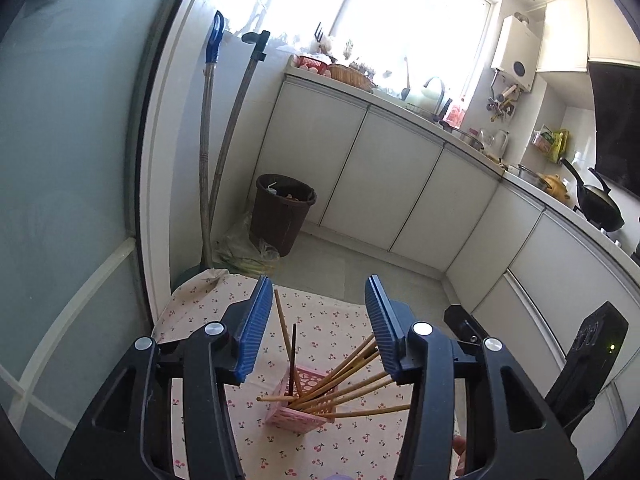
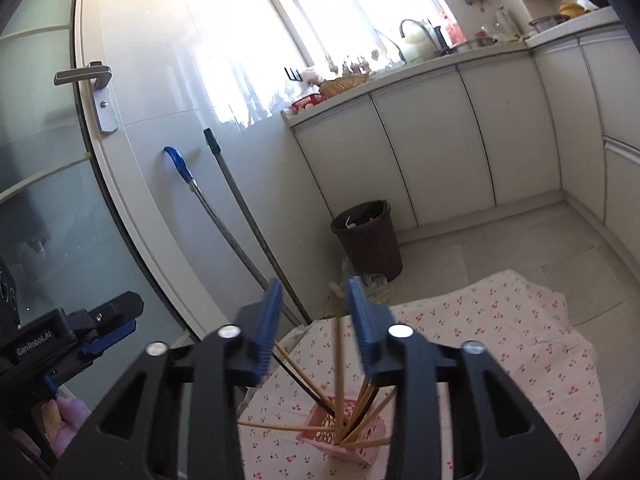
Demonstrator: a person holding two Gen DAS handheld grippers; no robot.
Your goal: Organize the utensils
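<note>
A: Entry. Where's the pink basket (image 1: 298,404) relative to each hand-held gripper?

B: It sits on the cherry-print cloth (image 1: 332,444) over the counter, below and ahead of both. From the left hand-held gripper (image 1: 316,312) it lies toward 6 o'clock, inside the gap between the blue pads. From the right hand-held gripper (image 2: 314,312) it also lies toward 6 o'clock, a little off to 5.

A: Chopsticks (image 1: 352,376)?

B: All standing in the basket, fanned out. In the left view most lean toward 2–3 o'clock; a dark one (image 1: 293,354) and one pale one stand near upright, pointing to 12. Long axes run roughly up toward the cameras.

A: Grip state?

B: Both released, jaws spread, nothing between them. No chopstick is touching a pad that I can confirm.

A: Which is nearer?

B: Judgement only: about level; I cannot tell.

A: Any writing?

B: "GenRobot.AI" on the left unit's body (image 2: 34,346), seen from the right camera. Nothing else legible.
</note>
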